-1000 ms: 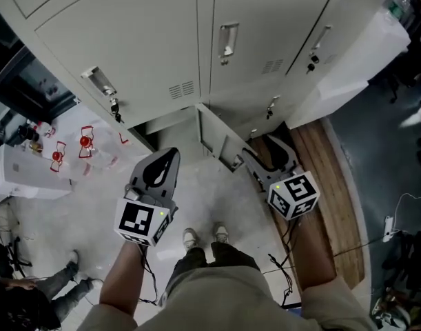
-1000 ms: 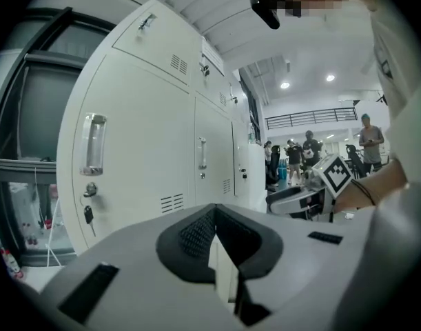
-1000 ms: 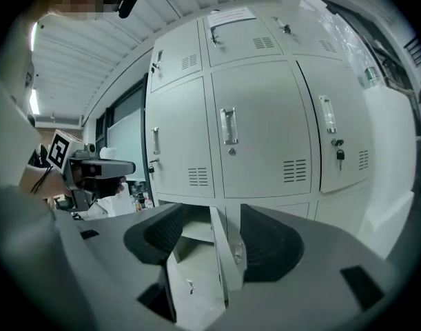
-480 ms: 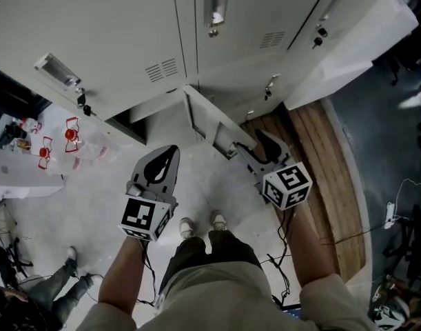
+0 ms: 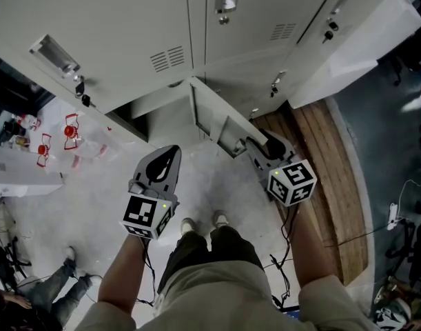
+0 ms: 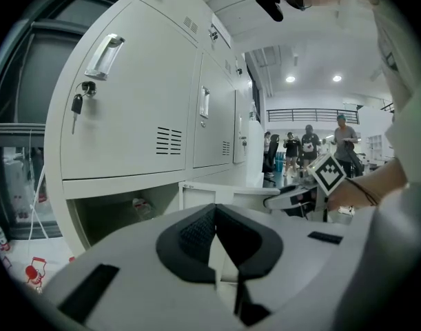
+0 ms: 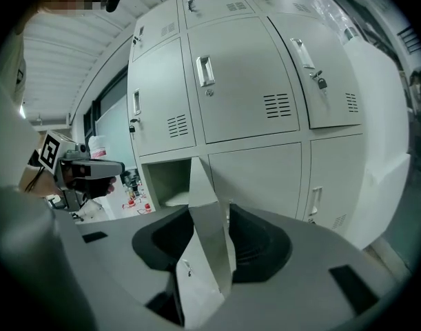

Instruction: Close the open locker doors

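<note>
The grey locker bank has one bottom door (image 5: 211, 116) swung out towards me, beside its open compartment (image 5: 155, 112). My right gripper (image 5: 260, 143) is at that door's free edge near its latch. In the right gripper view the door panel (image 7: 209, 226) stands edge-on between the pads; the jaws have just been closing and now press on it. My left gripper (image 5: 170, 152) hangs shut and holds nothing, a little in front of the compartment (image 6: 120, 216). In the left gripper view its tips (image 6: 214, 209) meet, with the door (image 6: 224, 193) ahead.
The other locker doors are closed, and keys (image 5: 78, 88) hang in one lock. A wooden platform (image 5: 320, 164) lies at the right, under a white wrapped bulk (image 5: 348, 54). Red-marked items (image 5: 69, 126) sit on the floor at the left. A person's legs (image 5: 31, 288) show at the lower left.
The right gripper's jaws have narrowed from wide open onto the door's edge. Both grippers sit lower against the lockers, and the left one stays shut.
</note>
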The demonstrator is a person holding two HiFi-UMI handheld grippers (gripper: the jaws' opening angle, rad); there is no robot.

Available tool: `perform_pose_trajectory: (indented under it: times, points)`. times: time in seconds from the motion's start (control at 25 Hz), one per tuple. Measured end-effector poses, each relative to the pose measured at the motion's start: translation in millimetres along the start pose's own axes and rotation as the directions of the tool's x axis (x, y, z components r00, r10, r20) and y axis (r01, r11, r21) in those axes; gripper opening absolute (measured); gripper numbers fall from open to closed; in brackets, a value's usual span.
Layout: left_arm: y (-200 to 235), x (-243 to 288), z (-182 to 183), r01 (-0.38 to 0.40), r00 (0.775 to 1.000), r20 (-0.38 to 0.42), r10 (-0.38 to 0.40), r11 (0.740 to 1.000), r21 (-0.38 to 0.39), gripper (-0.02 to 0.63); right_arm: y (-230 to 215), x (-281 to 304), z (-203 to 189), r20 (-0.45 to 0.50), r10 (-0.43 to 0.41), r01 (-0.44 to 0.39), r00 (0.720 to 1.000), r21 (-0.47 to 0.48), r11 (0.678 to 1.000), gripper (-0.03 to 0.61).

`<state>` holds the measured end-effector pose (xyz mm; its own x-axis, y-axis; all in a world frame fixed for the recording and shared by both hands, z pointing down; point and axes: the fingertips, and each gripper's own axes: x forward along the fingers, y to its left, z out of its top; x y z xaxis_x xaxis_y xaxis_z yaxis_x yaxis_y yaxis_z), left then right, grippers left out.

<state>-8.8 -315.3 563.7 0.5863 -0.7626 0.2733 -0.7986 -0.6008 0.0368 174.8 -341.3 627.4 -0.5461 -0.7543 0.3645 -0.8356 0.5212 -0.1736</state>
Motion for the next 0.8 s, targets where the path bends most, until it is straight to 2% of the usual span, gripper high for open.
perform_pose_trajectory:
  times: [0.08,0.28,0.48,0.68,0.8]
  points:
    - [2,-5,-2,-0.003,1.000,-0.003,0.003,1.000,-0.003,0.006,3,-1,-2,-0.013,-0.012,0.012,1.000,-0.003,1.000,0.119]
    - [10,-25,2,-0.016,1.000,0.003,0.016,1.000,-0.005,0.006,31,-3,-8,-0.083,0.016,-0.020,0.996,-0.044,0.999,0.110]
    - [25,-57,5,-0.054,0.998,0.021,0.054,0.999,-0.010,0.006,77,-1,-8,-0.092,0.078,-0.081,0.993,-0.028,0.996,0.133]
    - [46,-97,-8,-0.115,0.993,-0.004,0.115,0.993,-0.040,0.006,120,10,-9,-0.097,0.147,-0.144,0.984,0.032,0.989,0.176]
    - [60,-123,-14,-0.156,0.988,-0.006,0.156,0.986,-0.051,0.006,145,19,-9,-0.104,0.167,-0.165,0.980,0.034,0.986,0.193]
